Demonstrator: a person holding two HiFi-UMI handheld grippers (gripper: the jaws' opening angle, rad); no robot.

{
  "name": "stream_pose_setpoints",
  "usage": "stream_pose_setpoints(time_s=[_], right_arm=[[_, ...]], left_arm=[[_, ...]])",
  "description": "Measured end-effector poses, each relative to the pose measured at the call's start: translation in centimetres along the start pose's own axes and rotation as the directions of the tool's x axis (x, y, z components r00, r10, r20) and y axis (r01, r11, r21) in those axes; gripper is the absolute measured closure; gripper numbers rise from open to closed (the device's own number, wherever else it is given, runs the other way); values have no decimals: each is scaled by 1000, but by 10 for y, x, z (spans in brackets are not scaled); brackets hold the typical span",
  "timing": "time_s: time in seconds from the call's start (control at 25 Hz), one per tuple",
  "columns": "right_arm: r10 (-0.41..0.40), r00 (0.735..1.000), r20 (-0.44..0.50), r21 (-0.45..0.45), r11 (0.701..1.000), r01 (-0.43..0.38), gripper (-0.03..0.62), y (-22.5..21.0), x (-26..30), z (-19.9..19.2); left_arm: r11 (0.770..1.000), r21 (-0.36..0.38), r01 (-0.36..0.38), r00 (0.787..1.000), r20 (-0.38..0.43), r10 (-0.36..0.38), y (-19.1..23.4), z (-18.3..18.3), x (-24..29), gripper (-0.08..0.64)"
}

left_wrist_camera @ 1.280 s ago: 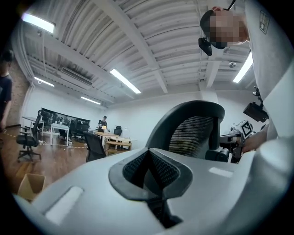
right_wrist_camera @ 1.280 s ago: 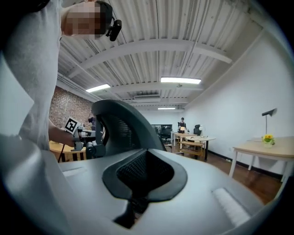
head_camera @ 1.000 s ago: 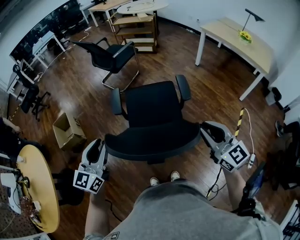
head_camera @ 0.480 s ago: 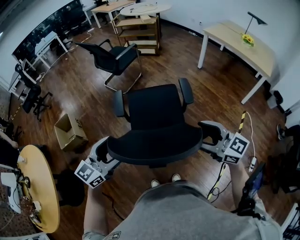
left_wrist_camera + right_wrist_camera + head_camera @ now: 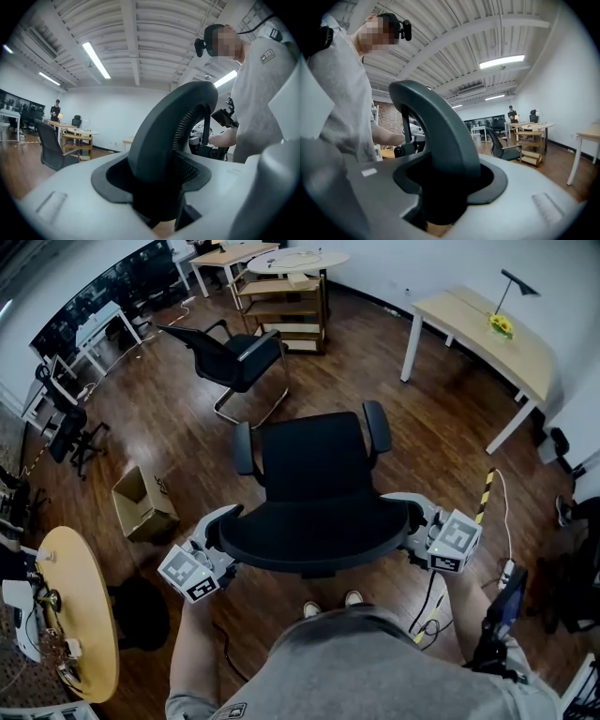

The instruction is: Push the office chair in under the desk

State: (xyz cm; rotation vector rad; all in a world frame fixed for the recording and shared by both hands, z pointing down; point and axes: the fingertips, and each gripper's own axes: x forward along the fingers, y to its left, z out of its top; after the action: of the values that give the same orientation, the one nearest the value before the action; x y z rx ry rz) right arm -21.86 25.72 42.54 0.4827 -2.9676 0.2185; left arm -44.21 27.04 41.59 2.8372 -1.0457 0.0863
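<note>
Office chair (image 5: 314,460) stands mid-floor with its seat facing away from me, well apart from the desk (image 5: 478,320) along the floor's far right edge, so it is not under it yet. I'm behind the backrest (image 5: 314,538). My left gripper (image 5: 217,538) is on its left end and my right gripper (image 5: 412,521) on its right end, both about level. Both sets of jaws have just been closing, and each gripper view shows the backrest's curved rim sitting in the slot between them and filling it. I read both as clamped on the backrest, not loose. The step in hand is getting the hold settled before steering. To do it well I'd keep both grips even and at the same height on the rim so the chair doesn't swivel on its post. I'd push low and level rather than down, because the back probably tilts. The chair needs turning toward the desk's open side, between its legs, so the right side should lead less than the left in a slow arc. Casters will likely wander on the wood floor, so small corrections are better than one shove. The armrests may catch the desk's edge; I can't tell the clearance from here. The cable (image 5: 500,512) near the floor's right edge is worth rolling clear of. The cantilever chair (image 5: 239,357) and cardboard box (image 5: 141,502) sit off to the left, out of the path.
</note>
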Motion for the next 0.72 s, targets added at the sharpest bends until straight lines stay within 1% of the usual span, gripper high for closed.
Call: stream_pose_setpoints(time_s=[0.24, 0.4, 0.56, 0.72], right_arm=[[-11, 1000, -10, 14, 1000, 11, 380, 4, 2, 2], [-26, 1000, -6, 11, 1000, 26, 382, 7, 8, 4], [-59, 998, -8, 27, 998, 59, 383, 14, 19, 3], [-122, 993, 3, 36, 992, 122, 383, 26, 36, 5]], left_arm=[[1000, -6, -19, 1000, -8, 19, 3, 2, -2, 316], [1000, -3, -10, 1000, -4, 10, 9, 3, -6, 318], [999, -2, 37, 999, -3, -37, 19, 4, -14, 321], [994, -3, 111, 994, 2, -111, 38, 6, -25, 325]])
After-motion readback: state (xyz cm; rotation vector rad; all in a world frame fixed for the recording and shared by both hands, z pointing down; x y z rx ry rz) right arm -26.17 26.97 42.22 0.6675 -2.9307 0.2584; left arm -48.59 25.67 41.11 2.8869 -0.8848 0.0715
